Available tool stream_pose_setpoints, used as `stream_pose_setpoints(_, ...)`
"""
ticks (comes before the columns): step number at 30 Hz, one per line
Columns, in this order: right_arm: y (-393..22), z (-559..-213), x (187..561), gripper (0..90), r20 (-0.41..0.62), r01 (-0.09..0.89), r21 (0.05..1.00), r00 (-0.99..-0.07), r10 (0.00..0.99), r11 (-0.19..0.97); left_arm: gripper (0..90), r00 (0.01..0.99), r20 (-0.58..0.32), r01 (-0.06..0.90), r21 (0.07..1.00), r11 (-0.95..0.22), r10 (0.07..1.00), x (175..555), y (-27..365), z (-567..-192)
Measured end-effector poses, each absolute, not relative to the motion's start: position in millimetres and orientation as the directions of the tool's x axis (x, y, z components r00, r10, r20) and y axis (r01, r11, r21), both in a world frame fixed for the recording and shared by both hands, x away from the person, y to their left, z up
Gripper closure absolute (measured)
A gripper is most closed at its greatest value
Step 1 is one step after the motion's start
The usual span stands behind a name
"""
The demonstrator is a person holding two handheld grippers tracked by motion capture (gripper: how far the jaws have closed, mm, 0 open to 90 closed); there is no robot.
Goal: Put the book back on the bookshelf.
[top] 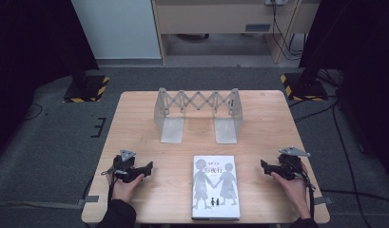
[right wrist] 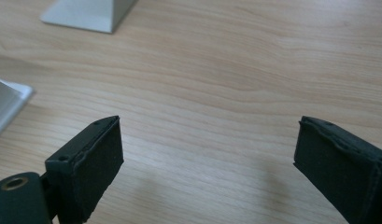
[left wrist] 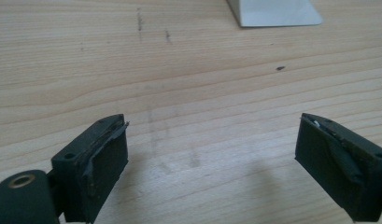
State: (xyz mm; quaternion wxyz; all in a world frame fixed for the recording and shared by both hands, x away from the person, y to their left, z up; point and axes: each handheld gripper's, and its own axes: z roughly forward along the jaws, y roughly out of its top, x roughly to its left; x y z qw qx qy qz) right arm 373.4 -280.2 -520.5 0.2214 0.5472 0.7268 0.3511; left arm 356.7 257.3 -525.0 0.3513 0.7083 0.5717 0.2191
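High view: nearest the camera lies the book, flat and cover up at the near edge of the tabletop, its long axis running from the person toward the bookend rack, the title end pointing at the rack. The left tool rests to the left of the book, the right tool to its right; both point inward at the book and stand apart from it. The rack, an expanding metal bookend with two upright plates, stands beyond the book, well apart from it.

Left gripper view: the left tool is released, jaws wide, nothing between them but bare wood. One foot of the rack shows at the top edge.

Right gripper view: the right tool is likewise spread and empty over bare wood. A rack foot lies ahead to the left.

Assessment: the work appears to stand at its start, with the book untouched. The next move likely calls for both tools to close in on the long edges of the book, grip it and raise it upright for the rack.
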Motion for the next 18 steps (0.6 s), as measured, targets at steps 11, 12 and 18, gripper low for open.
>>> stream_pose_setpoints(11, -270, -511, 365, 8.9, 0.102, 0.629, 0.766, -0.327, 0.94, 0.136, 11.2, 0.33, -0.082, 0.612, 0.777, -0.147, 0.941, 347, 237, -514)
stream_pose_setpoints(12, -269, -509, 364, 9.1, 0.106, 0.624, 0.77, -0.329, 0.938, 0.132, 11.7, 0.336, -0.083, 0.61, 0.778, -0.15, 0.938, 346, 235, -514)
stream_pose_setpoints(18, -263, -504, 356, 9.9, 0.121, 0.609, 0.782, -0.356, 0.927, 0.132, 11.8, 0.364, -0.084, 0.585, 0.796, -0.157, 0.928, 342, 224, -508)
